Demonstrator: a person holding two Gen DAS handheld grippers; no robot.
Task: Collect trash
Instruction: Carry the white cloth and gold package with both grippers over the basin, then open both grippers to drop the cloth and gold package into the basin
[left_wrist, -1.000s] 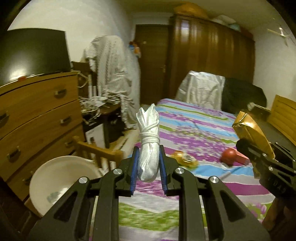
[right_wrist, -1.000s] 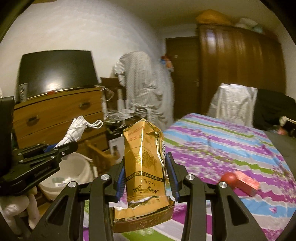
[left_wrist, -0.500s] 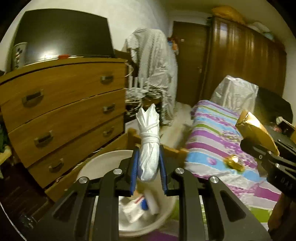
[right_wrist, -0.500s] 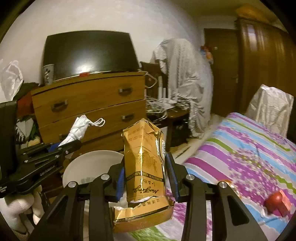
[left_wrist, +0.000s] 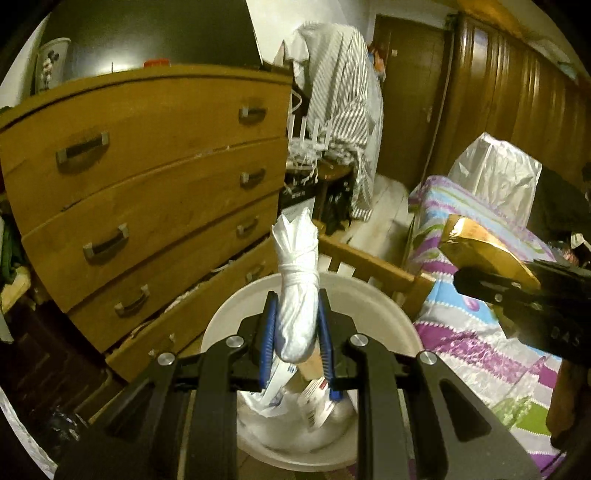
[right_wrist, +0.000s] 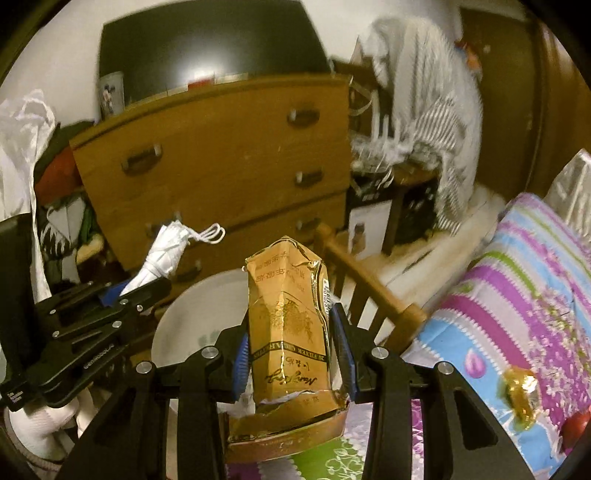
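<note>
Left gripper (left_wrist: 297, 334): jaws clamped on a rolled white mask (left_wrist: 297, 295), long axis upright, directly above the white bin (left_wrist: 373, 295)
Right gripper (right_wrist: 293, 354): jaws closed on a gold cigarette pack (right_wrist: 288, 332), upright, over the near rim, bin ahead and left
Nearer hand: left
Bin: holds paper scraps, beside the wooden dresser (left_wrist: 147, 177)
Bed (right_wrist: 517, 295): gold wrapper (right_wrist: 522, 387) uncollected

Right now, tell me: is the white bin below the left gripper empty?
No. The white bin under the left gripper already holds crumpled paper and wrappers at its bottom.
</note>
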